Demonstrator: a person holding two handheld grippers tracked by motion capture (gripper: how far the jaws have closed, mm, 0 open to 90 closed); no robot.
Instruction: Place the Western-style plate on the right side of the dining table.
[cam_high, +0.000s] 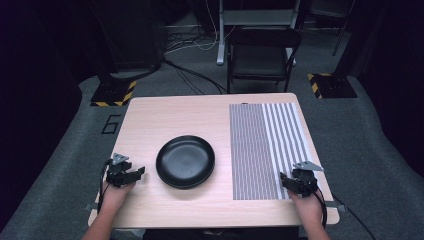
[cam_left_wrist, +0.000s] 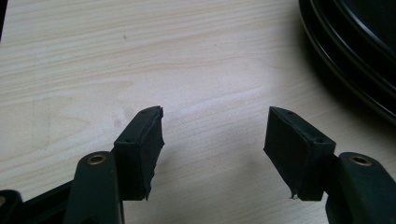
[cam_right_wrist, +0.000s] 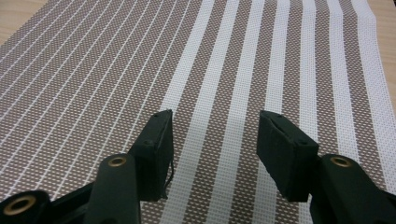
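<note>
A pale wood-grain bench (cam_high: 170, 120) with rounded corners stands on grey carpet. The grain runs in soft, wavy streaks, seen clearly in the left gripper view.

Across the bench's right part lies a rectangular woven placemat (cam_high: 265, 150), flat, reaching from the far edge almost to the near one. Its left half carries fine, close stripes; its right half has broad bands of white and brown. In the right gripper view the weave reads as a mesh of tiny dots.

Left of the mat, apart from it and near the bench's middle, sits a round black plate (cam_high: 185, 161), glossy, shallow, with a raised rim. Its edge shows a doubled line, so it may be two plates stacked; that cannot be told for sure.

The right gripper (cam_high: 286, 181) hovers over the mat's near right corner, its matte black, blocky jaws spread with striped mat showing between them, holding nothing.

The left gripper (cam_high: 139, 173) sits just left of the plate, over bare wood, its jaws likewise spread and empty.
</note>
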